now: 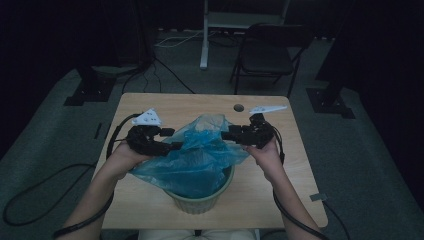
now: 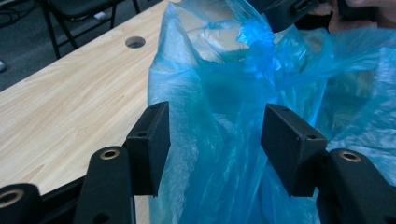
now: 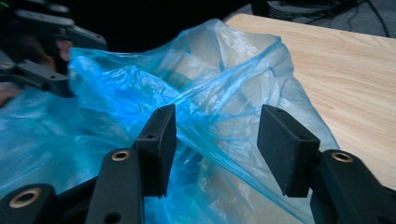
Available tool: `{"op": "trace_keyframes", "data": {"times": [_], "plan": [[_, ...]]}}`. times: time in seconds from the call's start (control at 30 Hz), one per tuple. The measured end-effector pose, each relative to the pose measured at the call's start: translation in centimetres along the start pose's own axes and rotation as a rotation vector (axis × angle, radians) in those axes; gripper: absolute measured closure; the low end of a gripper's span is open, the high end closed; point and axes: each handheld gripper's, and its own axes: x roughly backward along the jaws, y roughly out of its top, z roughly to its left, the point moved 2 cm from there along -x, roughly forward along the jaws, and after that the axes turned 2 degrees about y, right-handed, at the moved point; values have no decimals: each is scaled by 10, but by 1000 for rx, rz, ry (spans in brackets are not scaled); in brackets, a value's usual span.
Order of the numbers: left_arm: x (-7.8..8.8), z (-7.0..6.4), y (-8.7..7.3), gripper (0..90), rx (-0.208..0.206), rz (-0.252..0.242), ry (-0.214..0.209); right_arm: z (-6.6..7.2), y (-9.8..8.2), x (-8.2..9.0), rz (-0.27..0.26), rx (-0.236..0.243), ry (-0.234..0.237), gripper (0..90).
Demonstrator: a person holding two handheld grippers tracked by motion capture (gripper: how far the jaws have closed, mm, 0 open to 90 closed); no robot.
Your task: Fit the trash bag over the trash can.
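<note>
Currently listed: 1 blue plastic bag draped over a green bin on the bench, apparently for lining it, film lying loose between the spread jaws of left hand-held gripper and right hand-held gripper.

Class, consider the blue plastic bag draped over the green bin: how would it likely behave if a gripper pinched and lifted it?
The blue plastic bag looks thin and crumpled, so it would probably flop and sag. Being see-through film, it is likely very light. Its glossy surface may slip between the left gripper pads.
</note>
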Motion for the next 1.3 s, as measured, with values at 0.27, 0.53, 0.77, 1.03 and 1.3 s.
{"op": "trace_keyframes", "data": {"times": [0.27, 0.53, 0.77, 1.03, 1.3], "plan": [[-15, -1, 2, 432, 6, 20, -7, -2, 7, -21, 52, 21, -33, 789], [-18, -1, 5, 431, 1, 26, 17, -4, 32, -21, -20, 13, -65, 899], [-5, 13, 3, 792, 37, -32, 115, 2, 45, -21, -35, 23, -67, 898], [-5, 33, -9, 899, 79, 0, 159, -8, 40, -42, 33, -8, -46, 898], [-32, 60, -44, 899, 216, 41, 104, -30, 29, -77, 137, -62, -40, 898]]}}
